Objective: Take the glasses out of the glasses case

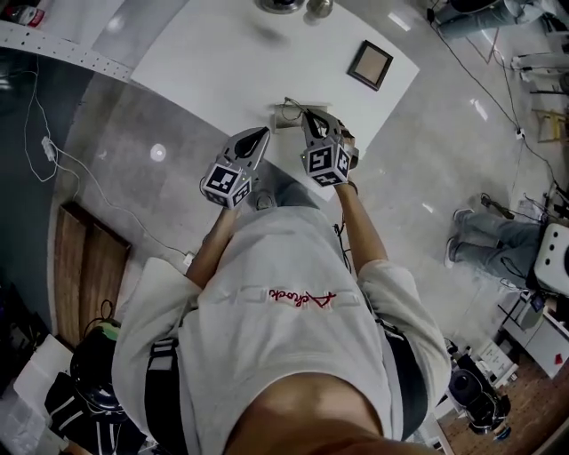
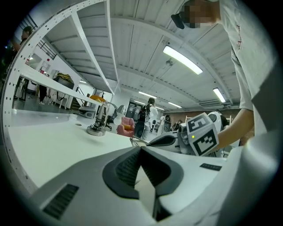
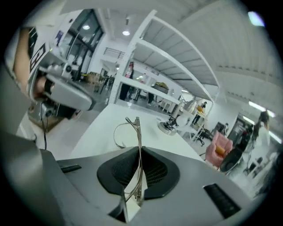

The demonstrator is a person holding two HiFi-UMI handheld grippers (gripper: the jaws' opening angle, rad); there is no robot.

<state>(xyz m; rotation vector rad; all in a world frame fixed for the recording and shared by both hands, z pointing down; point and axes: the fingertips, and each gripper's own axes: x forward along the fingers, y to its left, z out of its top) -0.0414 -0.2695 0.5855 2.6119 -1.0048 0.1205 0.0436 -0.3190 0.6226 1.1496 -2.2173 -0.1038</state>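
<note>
white table (image 1: 231, 62) is mostly bare, loads of room across the middle and left. in the way: dark framed square (image 1: 370, 64) near the right edge, metal stand (image 1: 283, 5) at the far edge, left gripper (image 1: 260, 135) and right gripper (image 1: 310, 117) side by side at the near edge.

White surface (image 1: 267, 53)
On it lie a dark square frame (image 1: 369, 64) at right, a round metal base (image 1: 281, 4) at the far edge, a pale glasses case (image 1: 286, 115) nearest.
</note>
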